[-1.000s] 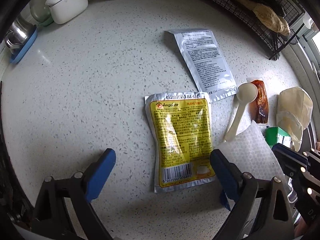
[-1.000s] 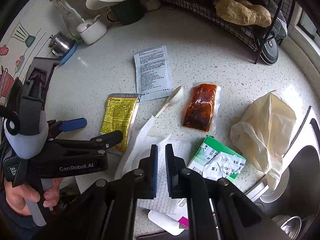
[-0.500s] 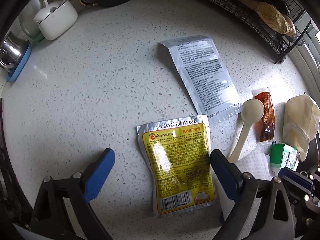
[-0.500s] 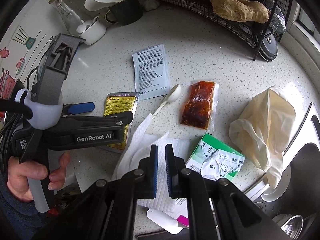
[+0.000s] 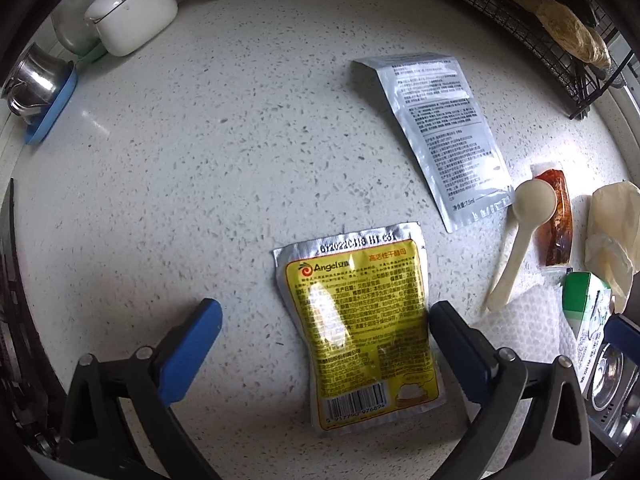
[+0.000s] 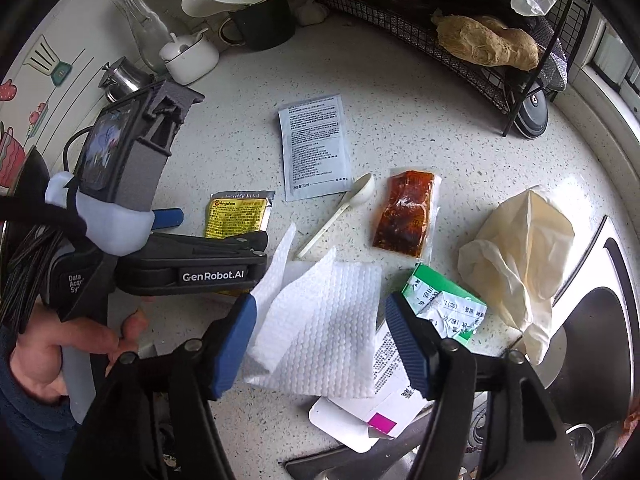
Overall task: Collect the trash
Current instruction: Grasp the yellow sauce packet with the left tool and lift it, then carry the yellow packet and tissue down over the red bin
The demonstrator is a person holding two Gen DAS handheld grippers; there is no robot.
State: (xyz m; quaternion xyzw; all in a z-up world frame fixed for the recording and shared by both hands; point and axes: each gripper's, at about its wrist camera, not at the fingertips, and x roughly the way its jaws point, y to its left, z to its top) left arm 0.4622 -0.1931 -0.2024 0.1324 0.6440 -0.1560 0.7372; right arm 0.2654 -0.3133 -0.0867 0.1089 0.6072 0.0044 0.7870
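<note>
Trash lies on a speckled white counter (image 5: pixel 200 184). A yellow yeast packet (image 5: pixel 360 320) (image 6: pixel 236 216) lies just ahead of my open left gripper (image 5: pixel 324 332), nearer its right finger. A silver sachet (image 5: pixel 440 132) (image 6: pixel 314 146), a plastic spoon (image 5: pixel 516 232) (image 6: pixel 340 212), a red sauce pouch (image 6: pixel 406 216), a cream glove (image 6: pixel 520 264) and a green box (image 6: pixel 444 300) lie further right. My right gripper (image 6: pixel 320 336) is open, with its fingers on either side of a white paper towel (image 6: pixel 320 320).
A white lidded pot (image 5: pixel 132 20), a steel cup on a blue coaster (image 5: pixel 36 84), a dark utensil mug (image 6: pixel 260 20) and a wire rack (image 6: pixel 460 40) stand at the back. A sink (image 6: pixel 592 340) is at the right. A white card (image 6: pixel 360 420) lies by the front edge.
My right gripper was shut and is open now, around the paper towel. My left gripper has drawn back a little and stayed open; the yellow packet sits lower between its fingers.
</note>
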